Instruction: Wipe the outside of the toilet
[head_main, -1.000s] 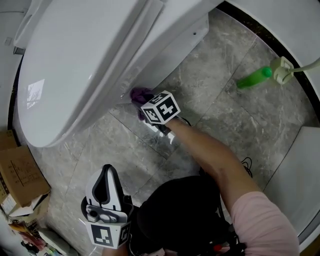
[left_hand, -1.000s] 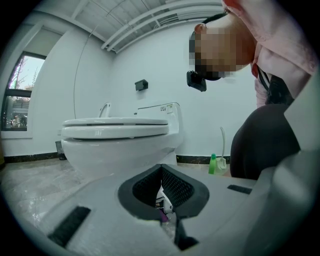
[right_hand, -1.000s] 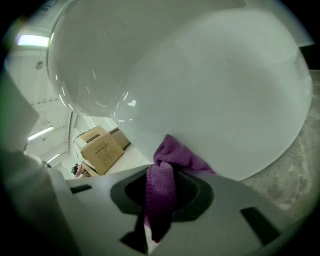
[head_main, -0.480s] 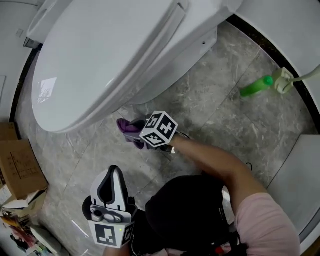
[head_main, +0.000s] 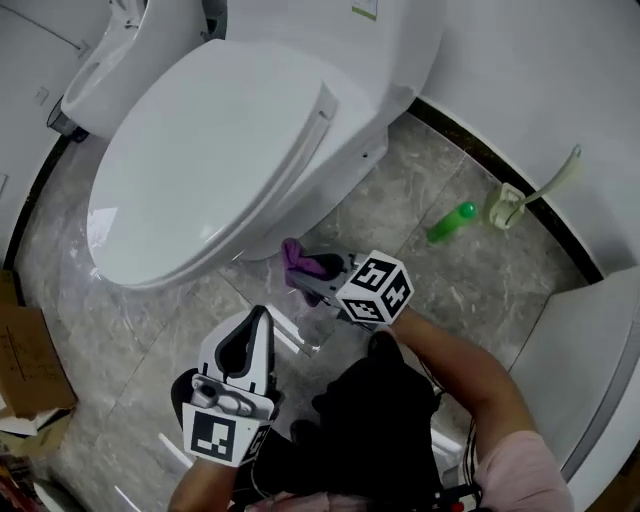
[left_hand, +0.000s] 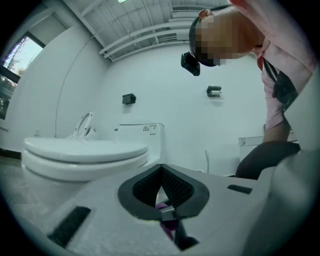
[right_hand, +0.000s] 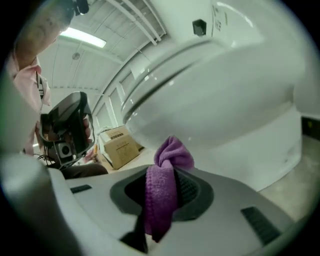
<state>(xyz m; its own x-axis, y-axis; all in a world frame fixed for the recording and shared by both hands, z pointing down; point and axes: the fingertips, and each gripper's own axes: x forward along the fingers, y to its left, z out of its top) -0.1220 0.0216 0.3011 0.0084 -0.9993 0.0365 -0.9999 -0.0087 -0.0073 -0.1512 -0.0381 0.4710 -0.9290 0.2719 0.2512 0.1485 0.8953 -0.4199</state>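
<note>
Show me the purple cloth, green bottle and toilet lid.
Purple microfibre cloth (right_hand: 161, 192), right gripper view, the strip below its bunched top.
Green plastic bottle (head_main: 450, 223), head view, its body.
White toilet lid (head_main: 215, 165), head view, its middle.

bright, even light from the ceiling; shiny glare on the toilet lid (head_main: 215, 150); both gripper views curve round with dark edges.

Grey marbled floor (head_main: 470, 290) meets white walls (head_main: 520, 60) along a dark strip (head_main: 470, 152); cardboard box (head_main: 25, 360) at left.
</note>
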